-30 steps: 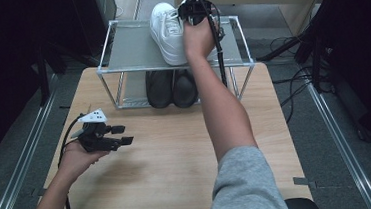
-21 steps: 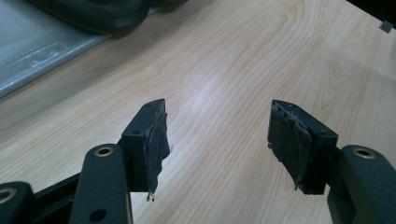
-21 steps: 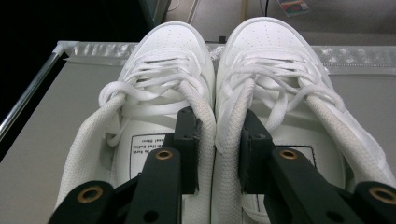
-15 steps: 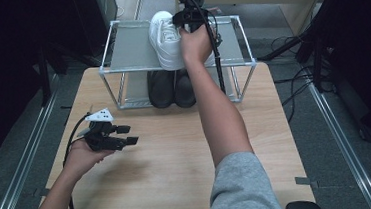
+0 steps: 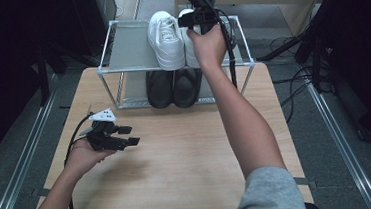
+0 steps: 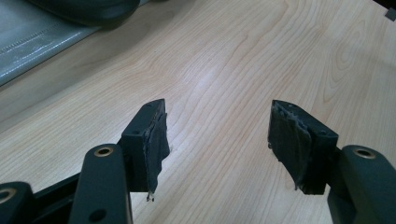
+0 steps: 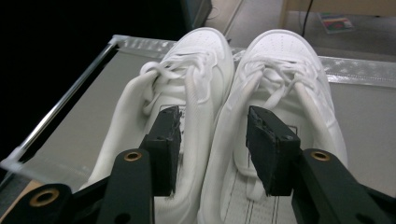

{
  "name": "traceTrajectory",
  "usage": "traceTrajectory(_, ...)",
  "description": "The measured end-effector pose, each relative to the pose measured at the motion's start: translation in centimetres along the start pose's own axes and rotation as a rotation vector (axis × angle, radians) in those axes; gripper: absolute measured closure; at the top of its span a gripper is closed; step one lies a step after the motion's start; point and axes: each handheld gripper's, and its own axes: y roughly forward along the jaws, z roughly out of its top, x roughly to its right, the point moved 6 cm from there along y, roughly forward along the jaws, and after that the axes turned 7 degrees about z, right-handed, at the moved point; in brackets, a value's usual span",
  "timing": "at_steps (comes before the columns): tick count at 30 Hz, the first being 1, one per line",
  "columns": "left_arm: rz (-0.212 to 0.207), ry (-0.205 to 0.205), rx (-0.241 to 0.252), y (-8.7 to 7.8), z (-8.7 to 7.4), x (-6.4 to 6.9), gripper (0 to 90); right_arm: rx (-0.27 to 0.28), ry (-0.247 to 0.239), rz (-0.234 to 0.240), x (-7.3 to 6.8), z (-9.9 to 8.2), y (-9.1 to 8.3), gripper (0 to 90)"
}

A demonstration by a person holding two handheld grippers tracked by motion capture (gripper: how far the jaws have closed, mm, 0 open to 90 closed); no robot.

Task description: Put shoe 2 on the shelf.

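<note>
I read this as the release step: my right tool [image 7: 212, 140] has just been opening, and its jaws now stand apart over the heels of the two white shoes [image 7: 243, 116], pressing on neither. The pair sits side by side on the top shelf of the rack [image 5: 129, 48] at the counter's [image 5: 178, 165] far edge, with black shoes [image 5: 174, 88] beneath. Next I'd back straight out without nudging them. My left tool [image 6: 217, 140] hangs open and empty near the left edge.

L gripper [image 5: 126, 136] fingers apart, low; R gripper [image 7: 212, 140] fingers just opened, arm outstretched.
</note>
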Motion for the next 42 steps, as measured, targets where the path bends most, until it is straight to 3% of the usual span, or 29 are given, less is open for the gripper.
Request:
traceTrajectory(4, 0.004, 0.001, 0.004, 0.0, 0.1, 0.0, 38.1, -0.002, -0.016, 0.039, -0.2, -0.9, -1.5, 56.0)
traceTrajectory(9, 0.003, 0.0, -0.006, 0.2, 0.0, 0.0, 38.1, 0.033, -0.115, 0.089, -0.8, -2.3, -3.6, 59.8)
traceTrajectory(13, 0.0, -0.003, -0.012, 0.2, 0.0, -0.1, 38.1, 0.029, -0.15, 0.119, -1.2, -3.7, -4.8, 60.6)
traceTrajectory(19, 0.006, -0.005, -0.007, 0.1, 0.0, -0.3, 38.1, 0.039, -0.141, 0.202, -1.7, -6.1, -6.1, 60.7)
traceTrajectory(25, 0.011, -0.005, -0.005, 0.0, -0.1, -0.4, 38.1, 0.018, -0.176, 0.231, -2.0, -8.9, -6.4, 59.2)
traceTrajectory(29, 0.012, -0.006, 0.0, -0.1, -0.1, -0.4, 38.1, 0.014, -0.182, 0.28, -2.1, -10.6, -6.7, 56.3)
traceTrajectory(34, 0.011, -0.01, -0.004, 0.0, -0.2, -0.6, 38.0, 0.018, -0.213, 0.31, -1.7, -12.8, -7.3, 56.0)
traceTrajectory(42, 0.009, -0.007, -0.003, 0.0, -0.2, -0.4, 38.0, -0.01, -0.196, 0.344, -0.7, -17.8, -6.8, 53.7)
